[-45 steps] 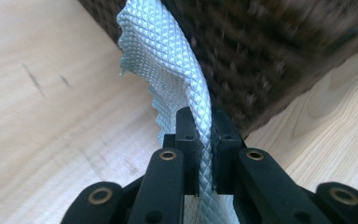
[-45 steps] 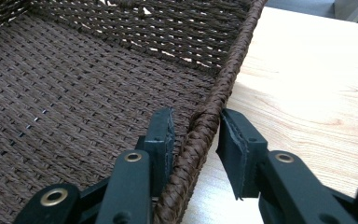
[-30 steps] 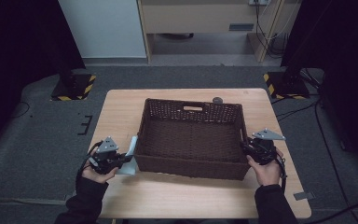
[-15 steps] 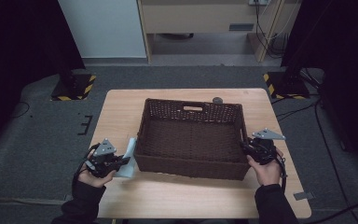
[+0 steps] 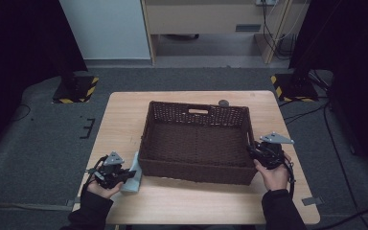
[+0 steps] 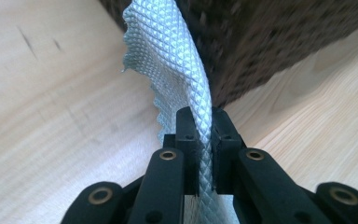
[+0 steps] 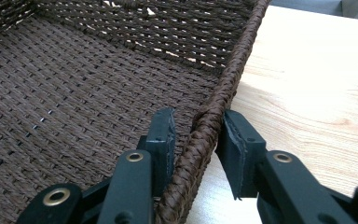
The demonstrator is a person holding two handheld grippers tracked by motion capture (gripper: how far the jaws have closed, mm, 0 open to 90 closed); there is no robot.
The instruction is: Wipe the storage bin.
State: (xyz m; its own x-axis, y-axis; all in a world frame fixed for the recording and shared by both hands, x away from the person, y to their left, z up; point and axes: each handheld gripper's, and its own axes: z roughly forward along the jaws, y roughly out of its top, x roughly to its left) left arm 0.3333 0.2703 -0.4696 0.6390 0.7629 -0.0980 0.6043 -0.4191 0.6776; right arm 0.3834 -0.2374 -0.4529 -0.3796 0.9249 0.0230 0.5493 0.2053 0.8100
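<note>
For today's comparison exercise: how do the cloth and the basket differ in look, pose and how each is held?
The cloth is pale grey, thin and limp; the basket is dark brown, woven and stiff. The cloth lies beside the basket's left wall, while the basket sits mid-table. The left gripper pinches the cloth flat; the right gripper straddles the basket's rim. Both have a textured surface.

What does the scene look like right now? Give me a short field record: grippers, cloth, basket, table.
left gripper: shut on the pale quilted cloth, near the basket's left front corner
right gripper: jaws astride the basket's right rim, pad contact unclear
wicker basket: dark brown, empty, mid-table
cloth position: outside the basket, beside its left wall
table: light wood
</note>
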